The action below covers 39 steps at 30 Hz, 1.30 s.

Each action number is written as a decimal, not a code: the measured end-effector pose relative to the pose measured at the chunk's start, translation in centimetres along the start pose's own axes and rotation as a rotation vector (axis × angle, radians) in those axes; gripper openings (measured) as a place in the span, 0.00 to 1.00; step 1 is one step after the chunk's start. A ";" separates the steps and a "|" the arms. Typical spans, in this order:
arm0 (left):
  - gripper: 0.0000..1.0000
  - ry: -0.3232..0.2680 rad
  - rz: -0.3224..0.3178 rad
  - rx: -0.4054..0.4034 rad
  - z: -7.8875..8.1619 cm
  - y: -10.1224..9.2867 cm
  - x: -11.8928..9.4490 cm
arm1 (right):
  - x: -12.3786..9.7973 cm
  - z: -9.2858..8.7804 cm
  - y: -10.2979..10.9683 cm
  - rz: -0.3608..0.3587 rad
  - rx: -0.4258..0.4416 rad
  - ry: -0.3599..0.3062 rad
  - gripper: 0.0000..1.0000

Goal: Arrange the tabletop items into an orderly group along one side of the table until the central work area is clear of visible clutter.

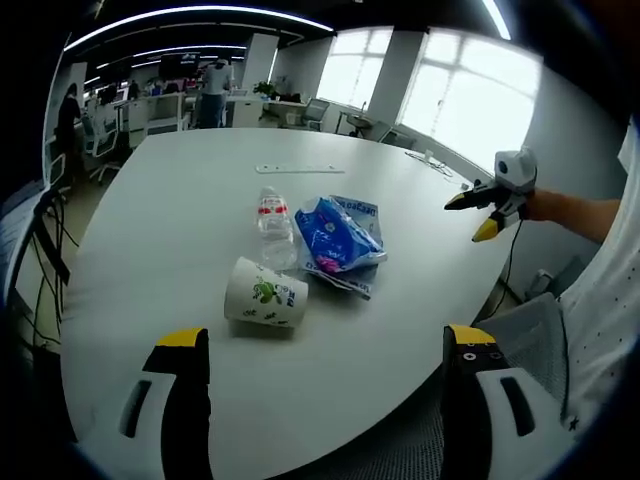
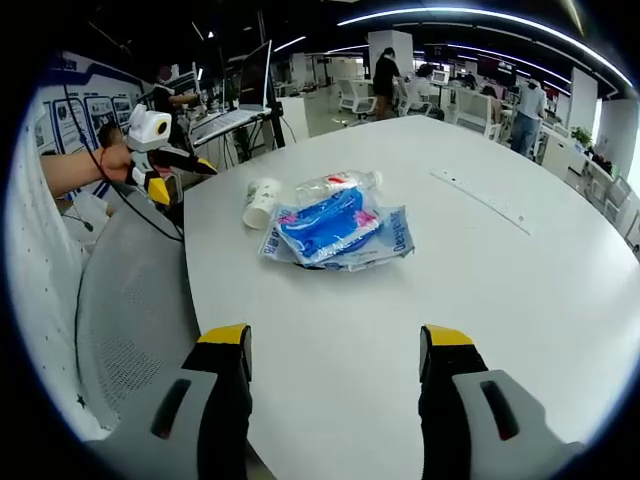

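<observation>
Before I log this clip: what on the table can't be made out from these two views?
- Paper cup: lies on its side; inside hidden in both views.
- Water bottle: label too small; blue packet hides part in the right gripper view.
- Blue packet print: too small to read.
- Flat strip: too small to identify.

1. The left gripper point(image 1: 325, 345) has black fingers point(image 1: 185, 400) with yellow tips and grey slotted side plates.
2. The right gripper point(image 2: 335, 340) is built the same way; from the other hand's camera its body is white, with yellow-tipped black fingers point(image 1: 484, 230).
3. The person wears a white dotted short-sleeved shirt point(image 1: 610, 310).
</observation>
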<state>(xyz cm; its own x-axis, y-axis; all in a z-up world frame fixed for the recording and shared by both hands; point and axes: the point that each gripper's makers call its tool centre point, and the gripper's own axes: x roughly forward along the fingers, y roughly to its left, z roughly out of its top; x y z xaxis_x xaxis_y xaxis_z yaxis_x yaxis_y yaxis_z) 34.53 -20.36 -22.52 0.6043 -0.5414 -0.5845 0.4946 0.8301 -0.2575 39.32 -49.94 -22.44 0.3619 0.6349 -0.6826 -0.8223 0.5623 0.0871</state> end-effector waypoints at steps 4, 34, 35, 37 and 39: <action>1.00 -0.004 0.002 -0.001 0.1 0.1 -0.1 | 0.1 0.2 -0.1 0.004 -0.007 0.003 0.67; 1.00 -0.031 0.031 -0.006 1.1 0.9 -0.9 | 1.6 3.6 -0.8 0.051 -0.090 0.007 0.67; 1.00 -0.031 0.032 -0.006 1.2 0.9 -1.0 | 1.7 3.7 -0.9 0.052 -0.093 0.008 0.67; 1.00 -0.032 0.034 -0.006 1.3 1.0 -1.0 | 1.8 3.8 -1.0 0.055 -0.096 0.008 0.67; 1.00 -0.036 0.036 -0.007 1.6 1.0 -1.0 | 1.9 4.1 -1.1 0.059 -0.103 0.008 0.67</action>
<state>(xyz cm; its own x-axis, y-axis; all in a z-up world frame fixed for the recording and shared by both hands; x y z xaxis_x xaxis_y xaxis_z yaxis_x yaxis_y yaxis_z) 35.42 -19.18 -21.01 0.6443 -0.5151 -0.5652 0.4676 0.8502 -0.2418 42.75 -47.17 -20.89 0.3080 0.6610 -0.6842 -0.8830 0.4664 0.0531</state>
